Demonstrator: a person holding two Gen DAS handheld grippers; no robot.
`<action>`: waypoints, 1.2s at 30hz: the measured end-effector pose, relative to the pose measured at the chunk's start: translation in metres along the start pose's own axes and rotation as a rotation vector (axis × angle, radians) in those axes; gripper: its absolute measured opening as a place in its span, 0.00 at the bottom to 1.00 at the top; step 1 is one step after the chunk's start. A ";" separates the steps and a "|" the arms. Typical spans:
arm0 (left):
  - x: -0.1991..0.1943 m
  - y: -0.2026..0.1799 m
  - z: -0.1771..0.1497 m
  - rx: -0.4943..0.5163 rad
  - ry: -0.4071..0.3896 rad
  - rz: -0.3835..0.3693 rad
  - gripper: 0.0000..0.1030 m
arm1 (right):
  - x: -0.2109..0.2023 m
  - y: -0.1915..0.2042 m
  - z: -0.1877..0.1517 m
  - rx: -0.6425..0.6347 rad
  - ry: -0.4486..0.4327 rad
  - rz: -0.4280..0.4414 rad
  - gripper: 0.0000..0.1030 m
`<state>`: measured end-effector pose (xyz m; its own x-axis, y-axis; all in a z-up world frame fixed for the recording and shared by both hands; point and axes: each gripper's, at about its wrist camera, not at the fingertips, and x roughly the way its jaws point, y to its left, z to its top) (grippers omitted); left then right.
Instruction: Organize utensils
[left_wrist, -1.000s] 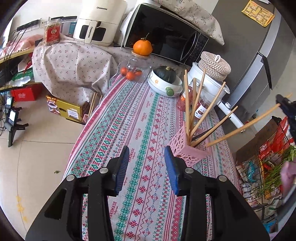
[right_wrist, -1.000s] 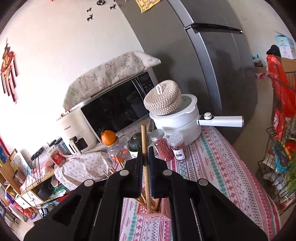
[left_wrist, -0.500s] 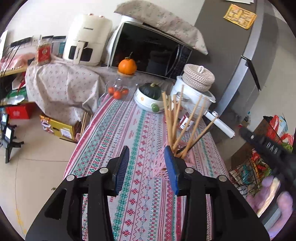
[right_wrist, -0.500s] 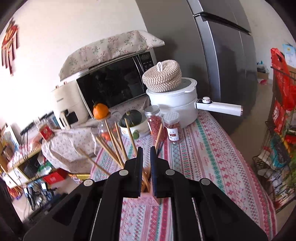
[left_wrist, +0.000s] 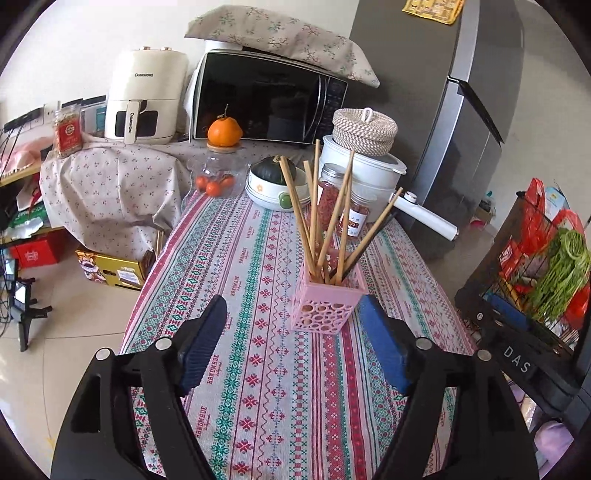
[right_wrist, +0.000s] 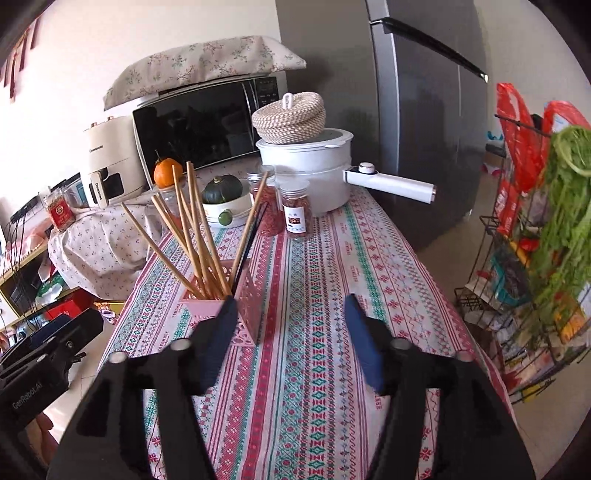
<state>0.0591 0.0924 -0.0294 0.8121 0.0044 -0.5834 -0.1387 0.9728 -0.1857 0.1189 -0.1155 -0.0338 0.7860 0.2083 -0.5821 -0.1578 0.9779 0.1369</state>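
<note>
A pink perforated utensil holder (left_wrist: 325, 308) stands on the patterned tablecloth (left_wrist: 243, 280) and holds several wooden chopsticks (left_wrist: 316, 218) and one dark chopstick. It also shows in the right wrist view (right_wrist: 236, 314), with its chopsticks (right_wrist: 192, 229) fanned out. My left gripper (left_wrist: 293, 347) is open and empty, just in front of the holder. My right gripper (right_wrist: 288, 336) is open and empty, with the holder beside its left finger. The right gripper's body shows at the right of the left wrist view (left_wrist: 517, 354).
Behind the holder stand two spice jars (left_wrist: 347, 210), a white pot with a woven lid (left_wrist: 364, 162), a bowl with a green squash (left_wrist: 275, 181), a jar with an orange (left_wrist: 221, 162), a microwave (left_wrist: 266, 98) and an air fryer (left_wrist: 146, 98). A wire rack with greens (right_wrist: 535, 229) stands right of the table.
My right gripper let go of the wooden chopstick into the holder, opened and drew back. My left gripper opened wider and rose to face the holder.
</note>
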 end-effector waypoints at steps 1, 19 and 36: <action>0.000 -0.002 -0.002 0.012 0.001 0.003 0.73 | -0.002 -0.004 -0.003 0.008 -0.002 -0.012 0.66; -0.008 -0.027 -0.041 0.099 0.030 0.035 0.88 | -0.021 -0.036 -0.054 0.050 0.039 -0.147 0.87; -0.028 -0.043 -0.056 0.152 -0.025 0.081 0.88 | -0.055 -0.026 -0.073 -0.028 -0.037 -0.301 0.93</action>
<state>0.0109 0.0371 -0.0489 0.8159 0.0883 -0.5715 -0.1184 0.9928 -0.0157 0.0368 -0.1512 -0.0638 0.8211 -0.0913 -0.5634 0.0694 0.9958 -0.0603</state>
